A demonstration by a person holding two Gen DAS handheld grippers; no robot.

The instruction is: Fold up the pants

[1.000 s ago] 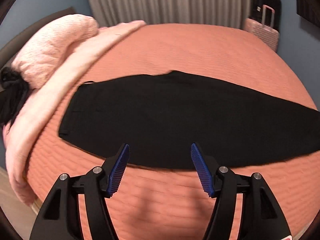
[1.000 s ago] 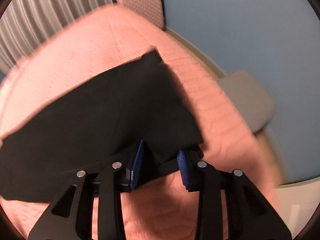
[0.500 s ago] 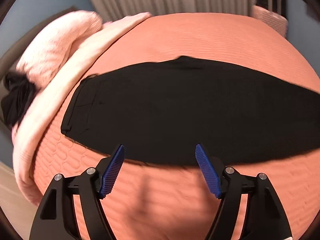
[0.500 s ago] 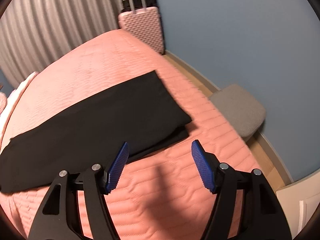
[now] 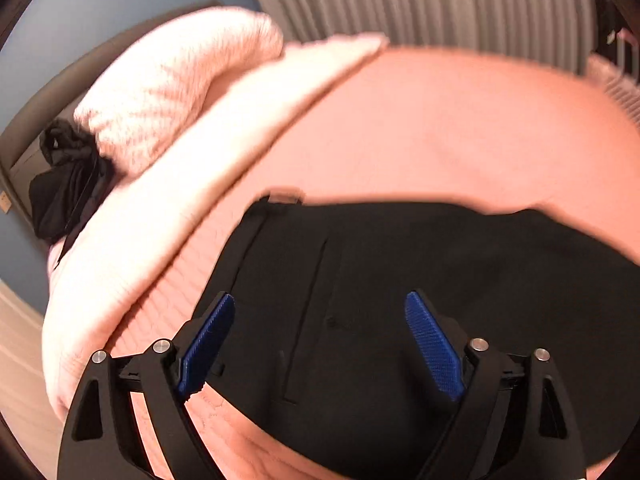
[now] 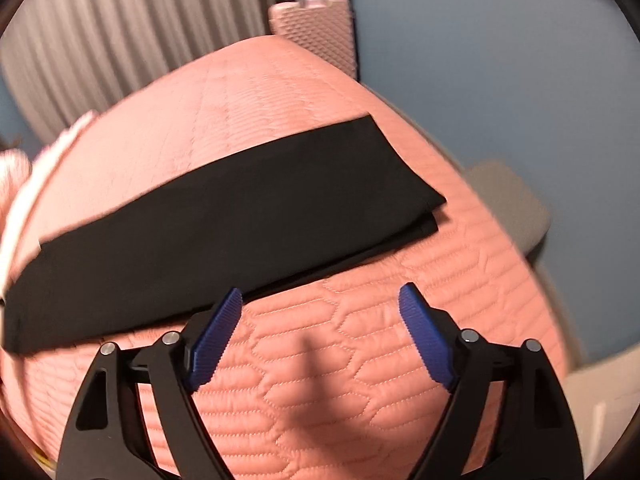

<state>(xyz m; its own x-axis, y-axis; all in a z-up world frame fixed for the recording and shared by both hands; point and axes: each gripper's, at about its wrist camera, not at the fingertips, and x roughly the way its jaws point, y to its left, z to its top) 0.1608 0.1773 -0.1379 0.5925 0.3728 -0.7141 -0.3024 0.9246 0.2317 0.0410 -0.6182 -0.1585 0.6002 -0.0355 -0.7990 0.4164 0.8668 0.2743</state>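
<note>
Black pants (image 5: pixel 420 292) lie flat on the pink quilted bed, folded lengthwise into one long strip. The left wrist view shows the waistband end with a pocket seam. My left gripper (image 5: pixel 320 312) hovers over that end, its jaws opening wide, nothing pinched between the blue pads. In the right wrist view the pants (image 6: pixel 240 216) stretch across the bed, with the leg hems at the right. My right gripper (image 6: pixel 320 300) hangs above bare quilt just in front of the pants' near edge, its jaws opening, nothing between them.
A pale pink knitted blanket (image 5: pixel 168 92) is heaped on the bed's left side, with a dark bundle (image 5: pixel 64 184) beyond it. A pink suitcase (image 6: pixel 316 32) stands behind the bed by grey curtains. A grey cushioned stool (image 6: pixel 508 200) sits on the floor at the right.
My right gripper let go of the leg hems and drew back, opening. My left gripper swung left over the waistband end and spread wider.
</note>
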